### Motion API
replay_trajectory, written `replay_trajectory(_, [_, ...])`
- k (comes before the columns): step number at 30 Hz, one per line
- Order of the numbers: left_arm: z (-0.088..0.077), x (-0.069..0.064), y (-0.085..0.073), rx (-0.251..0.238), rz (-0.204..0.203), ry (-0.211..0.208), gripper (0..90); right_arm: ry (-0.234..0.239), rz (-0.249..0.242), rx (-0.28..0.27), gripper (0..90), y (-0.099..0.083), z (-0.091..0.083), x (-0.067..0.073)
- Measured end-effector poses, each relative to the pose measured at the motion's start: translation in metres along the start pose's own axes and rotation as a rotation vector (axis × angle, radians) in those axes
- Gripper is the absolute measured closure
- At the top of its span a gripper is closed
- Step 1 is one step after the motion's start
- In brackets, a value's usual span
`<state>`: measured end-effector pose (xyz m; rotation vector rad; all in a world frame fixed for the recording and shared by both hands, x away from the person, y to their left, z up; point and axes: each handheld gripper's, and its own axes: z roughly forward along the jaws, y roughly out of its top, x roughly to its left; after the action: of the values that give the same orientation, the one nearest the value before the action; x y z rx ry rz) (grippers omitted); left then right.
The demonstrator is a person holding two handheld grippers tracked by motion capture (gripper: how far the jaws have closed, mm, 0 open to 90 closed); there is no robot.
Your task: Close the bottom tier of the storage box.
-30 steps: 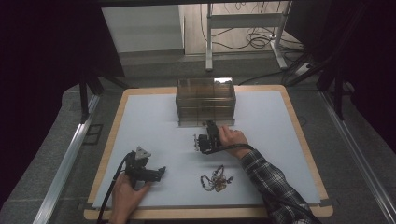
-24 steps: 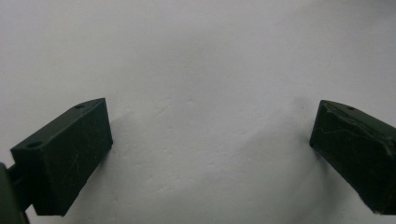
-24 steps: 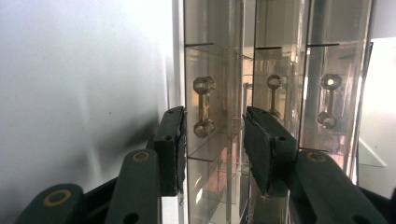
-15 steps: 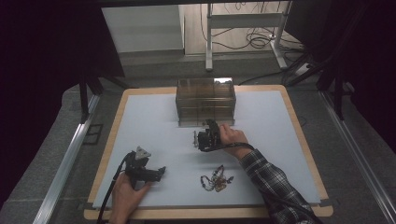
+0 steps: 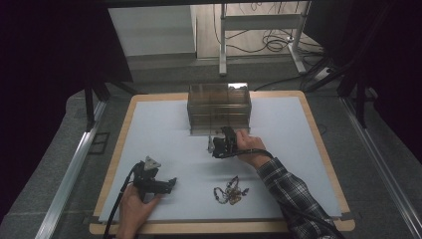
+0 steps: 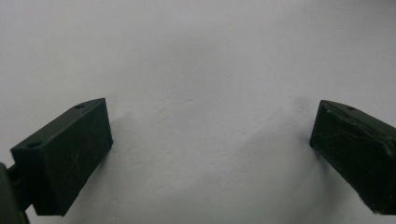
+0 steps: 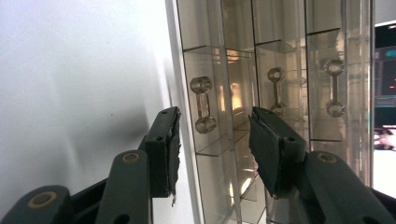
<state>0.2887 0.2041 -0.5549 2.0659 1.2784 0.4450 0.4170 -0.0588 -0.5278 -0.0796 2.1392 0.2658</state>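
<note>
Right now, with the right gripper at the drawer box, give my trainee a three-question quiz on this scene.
1. True or false: the right gripper is clamped on a drawer handle.
2. What lies on the mat between the two hands?
A. a heap of jewellery
B. a spoon
C. a roll of tape
3. What stands between the left gripper jaws?

Key
1. False. Its jaws stand apart in front of the drawer box, pressing on nothing.
2. A, the jewellery.
3. Nothing but bare mat; the jaws are wide open.
</note>
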Motion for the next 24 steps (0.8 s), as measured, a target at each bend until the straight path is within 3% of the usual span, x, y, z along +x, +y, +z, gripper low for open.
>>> replay_trajectory(8, [0.0,0.0,0.0,0.002,0.002,0.0,0.0,0.053,0.056,-0.012,46.9,-0.002,-0.001,-0.007])
replay_trajectory(24, [0.0,0.0,0.0,0.0,0.0,0.0,0.0,0.172,0.117,-0.058,42.5,-0.011,-0.003,-0.023])
